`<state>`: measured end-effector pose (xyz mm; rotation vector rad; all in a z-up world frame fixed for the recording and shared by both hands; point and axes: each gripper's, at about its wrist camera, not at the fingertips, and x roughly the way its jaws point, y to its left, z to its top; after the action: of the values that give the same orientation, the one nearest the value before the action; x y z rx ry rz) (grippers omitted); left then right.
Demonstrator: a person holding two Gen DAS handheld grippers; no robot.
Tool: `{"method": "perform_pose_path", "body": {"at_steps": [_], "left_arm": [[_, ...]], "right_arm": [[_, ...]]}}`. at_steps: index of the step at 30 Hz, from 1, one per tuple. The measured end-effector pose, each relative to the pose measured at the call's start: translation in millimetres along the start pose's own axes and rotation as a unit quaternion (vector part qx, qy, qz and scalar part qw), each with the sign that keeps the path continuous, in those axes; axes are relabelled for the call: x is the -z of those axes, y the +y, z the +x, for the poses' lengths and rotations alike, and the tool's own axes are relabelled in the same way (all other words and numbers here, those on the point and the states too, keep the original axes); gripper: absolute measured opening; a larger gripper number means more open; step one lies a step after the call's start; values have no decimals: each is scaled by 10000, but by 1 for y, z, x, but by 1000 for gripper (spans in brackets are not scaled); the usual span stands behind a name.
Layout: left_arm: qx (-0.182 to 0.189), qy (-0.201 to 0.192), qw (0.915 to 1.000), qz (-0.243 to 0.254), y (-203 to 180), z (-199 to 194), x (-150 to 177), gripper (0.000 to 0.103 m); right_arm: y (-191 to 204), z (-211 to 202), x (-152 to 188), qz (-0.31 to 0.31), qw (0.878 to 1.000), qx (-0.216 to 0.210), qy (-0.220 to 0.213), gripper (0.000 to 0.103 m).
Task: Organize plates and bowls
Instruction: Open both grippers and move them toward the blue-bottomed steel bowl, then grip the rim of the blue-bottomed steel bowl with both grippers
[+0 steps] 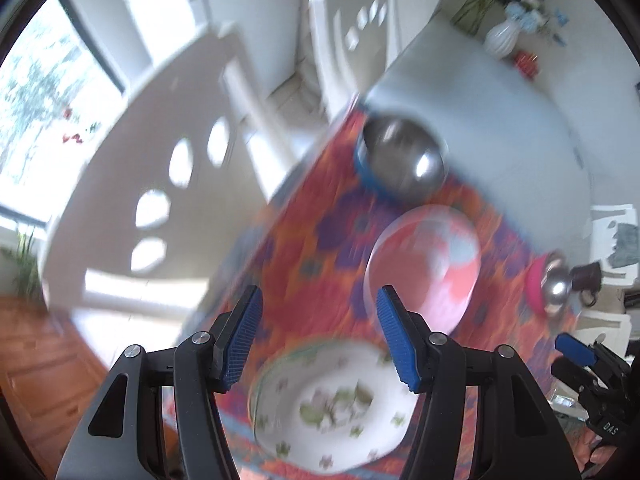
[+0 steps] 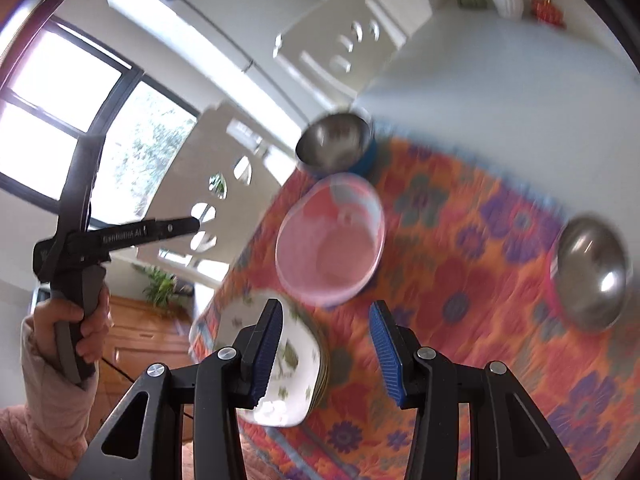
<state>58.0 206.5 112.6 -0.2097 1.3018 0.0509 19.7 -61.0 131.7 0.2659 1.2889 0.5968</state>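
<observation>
A floral cloth (image 2: 460, 280) is covering the near table end. On it are sitting a pink plate (image 2: 330, 240), a floral plate stack (image 2: 296, 364) nearer, and two steel bowls (image 2: 334, 142) (image 2: 590, 272). Both grippers, left (image 1: 318, 334) and right (image 2: 326, 354), are hanging open and empty.

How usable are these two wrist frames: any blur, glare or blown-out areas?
Left wrist view: strong motion smear over the floral plate, pink bowl and patterned cloth; only the left gripper is sharp, and the window is washed out. Right wrist view: similar smear, a bright glint on the steel bowl, window panes blown white, heavy fisheye curving.
</observation>
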Motion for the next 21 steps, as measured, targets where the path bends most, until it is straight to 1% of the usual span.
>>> {"method": "perform_pose_path", "body": {"at_steps": [2,4,7,9,11,14,21], "left_arm": [[119,-186,9997,93,0,-5,-28,62],[150,-328,9992,156,1,-6,-55,62],[298,-310,9990,108,6,4,-85,62],[393,-259,9988,140,7,14,-99,62],[441,-175,9987,179,7,27,-109,62],[520,-23,9985,188,7,44,-115,62],[585,391,9971,304,4,86,-123,62]], "right_arm": [[7,-10,-25,37,9999,94,-132,46],[17,-17,-53,20,9994,151,-310,47],[29,-13,-87,110,9983,272,-504,51],[31,-4,-109,285,9977,226,-577,51],[32,9,-126,471,9968,200,-613,51],[29,34,-143,680,9957,375,-502,51],[5,87,-155,1145,9924,440,-79,51]]}}
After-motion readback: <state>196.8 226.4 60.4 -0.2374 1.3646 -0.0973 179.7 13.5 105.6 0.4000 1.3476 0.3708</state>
